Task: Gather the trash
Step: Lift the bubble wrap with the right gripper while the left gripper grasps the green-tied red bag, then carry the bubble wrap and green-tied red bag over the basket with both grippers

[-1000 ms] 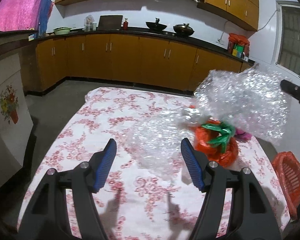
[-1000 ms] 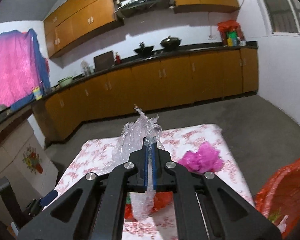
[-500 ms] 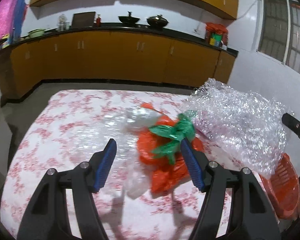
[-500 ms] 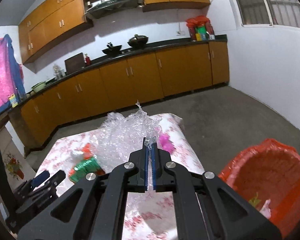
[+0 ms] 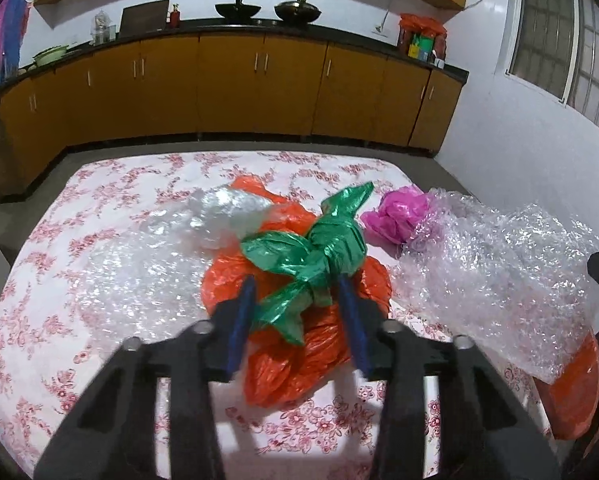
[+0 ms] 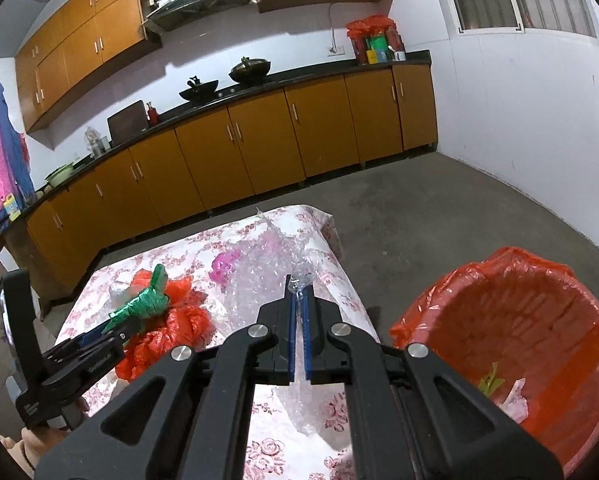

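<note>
Room: kitchen with orange-brown cabinets [image 5: 227, 92] along a dark counter; we work over a table under a white cloth with red flowers [image 5: 111, 200].
Bubble wrap: we see a clear, crinkled, glittering sheet [image 5: 495, 272] lifted off the table's right edge, hanging toward the bin.
Right gripper [image 6: 298, 304]: blue pads nearly together, pinching a fold of that sheet.
Left gripper [image 5: 297, 312]: jaws partly open, one on each side of the green bag's tail; we cannot tell whether they touch it.
Green bag [image 5: 323, 252]: shiny, knotted, lying on top of the orange bag.
Orange bag [image 5: 299, 344]: crumpled, mid-table.
Second bubble wrap [image 5: 139, 276]: flat on the cloth, left of the orange bag.
Pink wad [image 5: 399, 216]: crumpled plastic, far right of the table.
Bin [image 6: 519, 344]: red basket lined with an orange bag, beside the table, with scraps at the bottom.
</note>
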A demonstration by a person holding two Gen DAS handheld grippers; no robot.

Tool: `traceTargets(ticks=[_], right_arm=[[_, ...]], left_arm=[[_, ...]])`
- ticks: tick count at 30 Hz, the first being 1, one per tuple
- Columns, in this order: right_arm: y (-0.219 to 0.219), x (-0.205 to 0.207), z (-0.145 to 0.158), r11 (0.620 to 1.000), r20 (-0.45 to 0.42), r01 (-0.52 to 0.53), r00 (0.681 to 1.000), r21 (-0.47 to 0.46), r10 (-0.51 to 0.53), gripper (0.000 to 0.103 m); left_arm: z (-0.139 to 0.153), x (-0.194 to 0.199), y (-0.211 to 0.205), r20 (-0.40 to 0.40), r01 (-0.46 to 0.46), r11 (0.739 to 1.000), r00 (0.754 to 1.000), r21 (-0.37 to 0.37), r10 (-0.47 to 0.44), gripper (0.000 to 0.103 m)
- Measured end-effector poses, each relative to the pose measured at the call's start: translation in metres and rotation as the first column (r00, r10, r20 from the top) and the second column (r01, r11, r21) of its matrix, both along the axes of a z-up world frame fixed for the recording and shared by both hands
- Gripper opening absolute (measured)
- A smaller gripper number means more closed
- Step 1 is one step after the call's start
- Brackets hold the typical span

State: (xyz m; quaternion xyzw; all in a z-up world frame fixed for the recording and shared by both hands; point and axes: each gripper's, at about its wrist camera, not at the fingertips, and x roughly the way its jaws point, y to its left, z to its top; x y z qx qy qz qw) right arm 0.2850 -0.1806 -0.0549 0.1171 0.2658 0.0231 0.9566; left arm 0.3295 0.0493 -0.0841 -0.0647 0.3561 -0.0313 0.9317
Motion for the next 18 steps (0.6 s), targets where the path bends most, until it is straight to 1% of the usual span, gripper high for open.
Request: traceTargets(ticks=[1,3,6,12,18], right_arm=[[0.0,0.0,0.0,1.0,-0.001,-0.002,1.0,0.0,0.002,0.003],[0.0,-0.001,-0.001,1.0,-0.002,-0.007,1.0,0.002,0.007,0.003],[0.001,-0.002,0.001,1.0,0.001,-0.017,1.0,0.005,0.017,0.003],[0.007,-0.008,0.007,0.999,0.012,-0.039,0.999,0.005,0.039,0.003],[0.007,-0.015,0.014,0.999,0.029,-0.054,0.998,0.003,0.054,0.003]], left_arm=[[-0.001,0.001,0.0,-0.003,0.006,1.0,1.0,-0.004,-0.006,0.028],[-0.002,0.0,-0.001,0.004,0.02,1.0,1.0,-0.008,-0.02,0.016],[-0.001,-0.004,-0.004,0.021,0.042,0.999,0.999,-0.003,-0.042,0.008],[0.01,-0.017,-0.004,0.066,0.063,0.998,0.996,-0.003,-0.063,0.004],[0.025,-0.033,-0.001,0.099,0.08,0.997,0.992,-0.015,-0.078,0.004]])
